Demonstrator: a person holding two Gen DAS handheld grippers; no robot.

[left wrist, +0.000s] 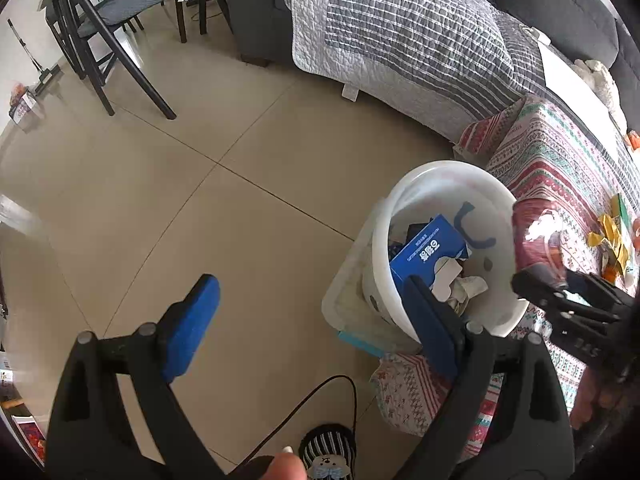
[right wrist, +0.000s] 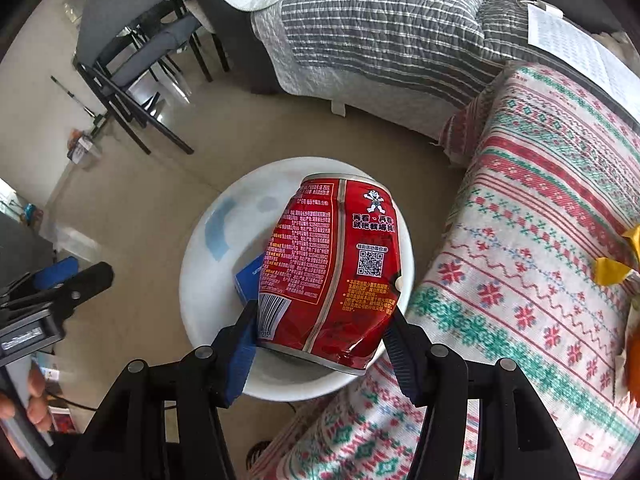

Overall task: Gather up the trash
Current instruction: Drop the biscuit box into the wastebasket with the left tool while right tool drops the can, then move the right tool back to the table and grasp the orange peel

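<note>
A white trash bin (left wrist: 404,208) stands on the floor beside a table with a patterned cloth (left wrist: 560,168). It holds a blue box (left wrist: 428,252) and crumpled paper (left wrist: 464,288). My right gripper (right wrist: 324,320) is shut on a red snack bag (right wrist: 332,264) and holds it right above the bin (right wrist: 208,280). The bag also shows in the left wrist view (left wrist: 536,236) at the bin's right rim. My left gripper (left wrist: 316,300) is open and empty, low over the floor at the bin's left side.
Yellow wrappers (left wrist: 612,236) and orange scraps lie on the patterned table (right wrist: 540,280). A sofa with a grey quilt (left wrist: 400,40) stands behind the bin. Dark chairs (left wrist: 120,40) stand at the far left. A black cable (left wrist: 304,412) runs over the tiled floor.
</note>
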